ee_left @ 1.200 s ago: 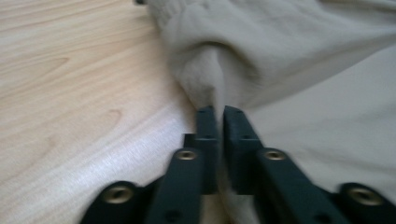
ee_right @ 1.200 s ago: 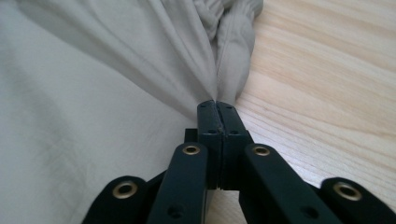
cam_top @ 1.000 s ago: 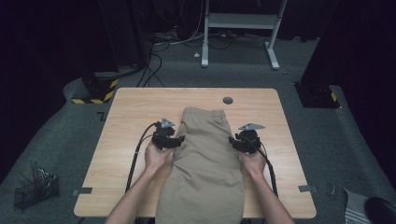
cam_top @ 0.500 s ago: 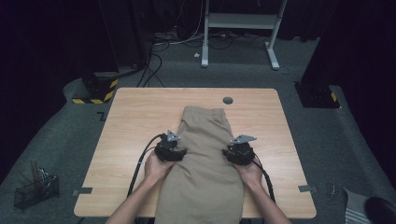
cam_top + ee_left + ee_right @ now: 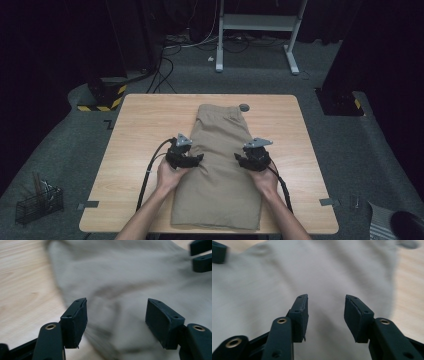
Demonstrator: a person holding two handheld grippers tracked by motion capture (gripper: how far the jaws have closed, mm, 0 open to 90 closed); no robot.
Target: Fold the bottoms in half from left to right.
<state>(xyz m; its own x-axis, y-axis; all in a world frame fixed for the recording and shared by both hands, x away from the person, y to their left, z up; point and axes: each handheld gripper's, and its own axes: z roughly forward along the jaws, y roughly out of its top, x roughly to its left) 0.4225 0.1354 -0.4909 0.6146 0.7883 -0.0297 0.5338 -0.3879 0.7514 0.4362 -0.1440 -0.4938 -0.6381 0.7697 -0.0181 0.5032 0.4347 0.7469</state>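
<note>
Both grippers have slid back toward the person over the last second, from up near the middle of the khaki trousers point(image 5: 220, 165) down along their side edges. The garment lies lengthwise down the centre of the wooden table point(image 5: 135, 150), waistband at the far end next to a small dark disc point(image 5: 244, 107), hem at the near edge.

The left gripper point(image 5: 116, 320) sits over the left edge of the fabric with its jaws spread wide, nothing between them. The right gripper point(image 5: 325, 315) hovers over the right edge, jaws also apart but a bit narrower. Both gripper views are blurry, so I can't really tell if the pads are brushing the cloth or just above it.

Looks to me like they're lining up for a fold. Next move probably needs each gripper to drop onto its edge, pinch a layer cleanly, then lift both together so the fold stays even.
</note>
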